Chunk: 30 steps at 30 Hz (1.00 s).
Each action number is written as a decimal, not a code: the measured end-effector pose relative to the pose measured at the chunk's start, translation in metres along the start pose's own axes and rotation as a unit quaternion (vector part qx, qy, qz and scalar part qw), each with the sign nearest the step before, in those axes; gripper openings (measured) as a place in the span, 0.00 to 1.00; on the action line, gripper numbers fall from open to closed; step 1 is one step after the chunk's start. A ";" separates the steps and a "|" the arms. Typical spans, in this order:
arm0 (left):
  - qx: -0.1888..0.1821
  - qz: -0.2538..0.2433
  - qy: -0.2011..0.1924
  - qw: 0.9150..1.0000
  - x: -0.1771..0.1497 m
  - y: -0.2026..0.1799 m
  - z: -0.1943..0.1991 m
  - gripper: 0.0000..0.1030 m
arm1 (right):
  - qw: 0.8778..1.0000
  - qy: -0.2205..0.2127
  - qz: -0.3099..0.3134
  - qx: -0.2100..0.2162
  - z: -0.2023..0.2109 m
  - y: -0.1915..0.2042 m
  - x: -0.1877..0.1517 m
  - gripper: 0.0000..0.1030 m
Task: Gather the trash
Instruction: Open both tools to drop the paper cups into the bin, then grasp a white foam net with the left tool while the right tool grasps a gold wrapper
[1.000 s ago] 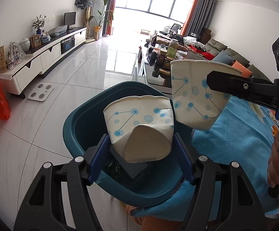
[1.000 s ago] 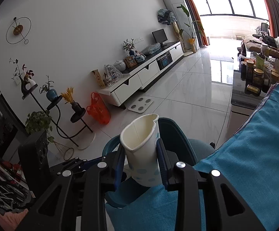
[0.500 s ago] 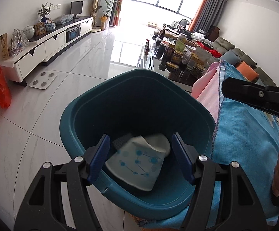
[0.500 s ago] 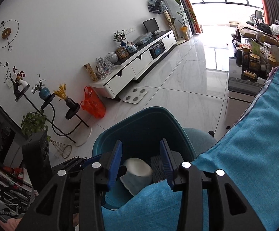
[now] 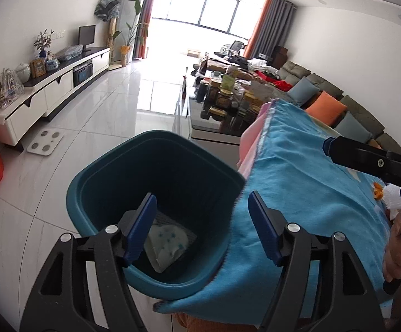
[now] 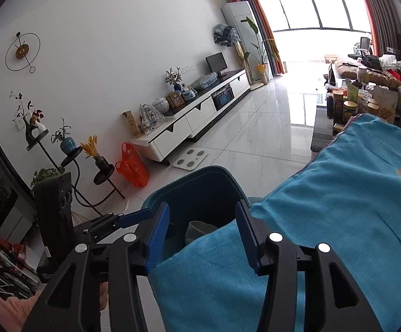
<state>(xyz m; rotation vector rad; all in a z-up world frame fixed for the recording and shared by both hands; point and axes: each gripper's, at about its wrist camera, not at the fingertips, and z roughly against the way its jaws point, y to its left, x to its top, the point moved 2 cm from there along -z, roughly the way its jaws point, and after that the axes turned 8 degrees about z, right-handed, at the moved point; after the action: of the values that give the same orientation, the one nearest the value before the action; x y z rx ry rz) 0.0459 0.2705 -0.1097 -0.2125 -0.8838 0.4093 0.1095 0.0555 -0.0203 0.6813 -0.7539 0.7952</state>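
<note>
Both tools hang wide open and hold nothing, the left tool [image 5: 200, 228] over the bin [image 5: 156, 210] and the right tool [image 6: 202, 235] at the edge of the table's blue cloth [image 6: 325, 207]. One bin stands by the table, and one cup [image 5: 166, 244] shows in each view, though whether it is the same cup I cannot tell. The likely slip is a tool snagging the cloth, which overhangs the rim, and dragging it into the bin or knocking the bin over.
</note>
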 end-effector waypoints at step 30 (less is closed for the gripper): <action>-0.227 -0.242 0.061 0.941 -0.079 -0.288 -0.002 0.68 | 0.906 -0.155 -0.135 -0.370 0.309 -0.123 -0.137 0.49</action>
<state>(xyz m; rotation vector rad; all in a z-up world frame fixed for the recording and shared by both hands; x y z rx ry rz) 0.0771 -0.0239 -0.0669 -0.4275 -0.8645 -0.2719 0.0437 -0.2967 0.0104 0.2044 -1.1347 0.1020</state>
